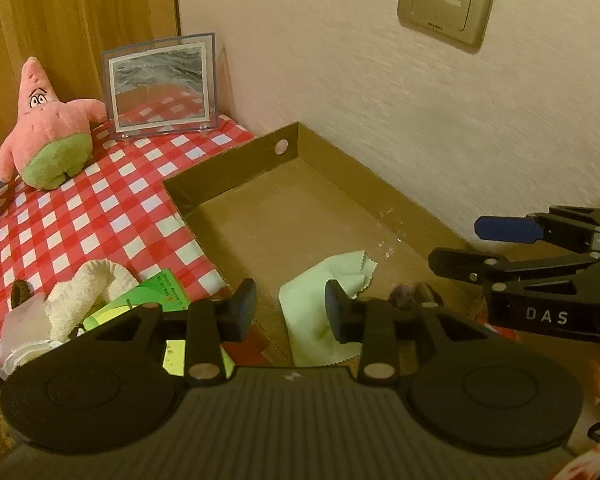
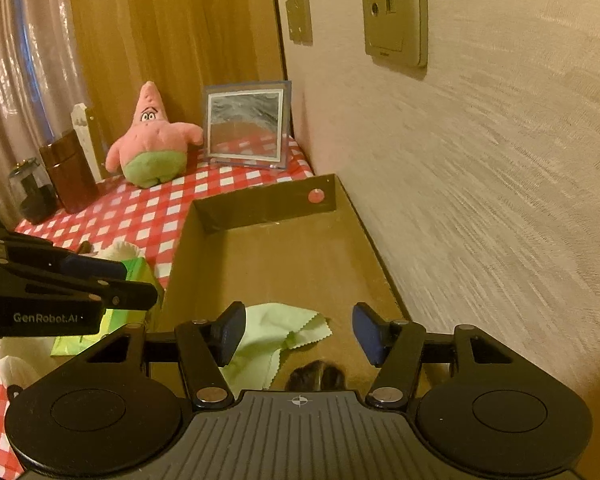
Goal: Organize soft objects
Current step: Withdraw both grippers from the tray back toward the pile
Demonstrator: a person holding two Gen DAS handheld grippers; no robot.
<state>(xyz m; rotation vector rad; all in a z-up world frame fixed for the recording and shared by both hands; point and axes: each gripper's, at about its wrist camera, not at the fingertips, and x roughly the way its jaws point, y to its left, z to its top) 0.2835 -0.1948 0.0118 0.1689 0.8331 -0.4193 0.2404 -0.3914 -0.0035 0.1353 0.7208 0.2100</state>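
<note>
Left wrist view: a checked cloth (image 1: 99,208) met a textured wall (image 1: 380,100); the left gripper (image 1: 291,310) stood narrowly open, empty, above a green cloth (image 1: 320,284) lying crumpled in the box (image 1: 283,224).

Right wrist view: the right gripper (image 2: 297,334) gaped wide, empty; the cloth's long axis ran toward the camera.

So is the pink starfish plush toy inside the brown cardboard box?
No, the pink starfish plush toy sits on the red-and-white checked tablecloth, beyond the brown cardboard box, beside the clear picture frame.
</note>
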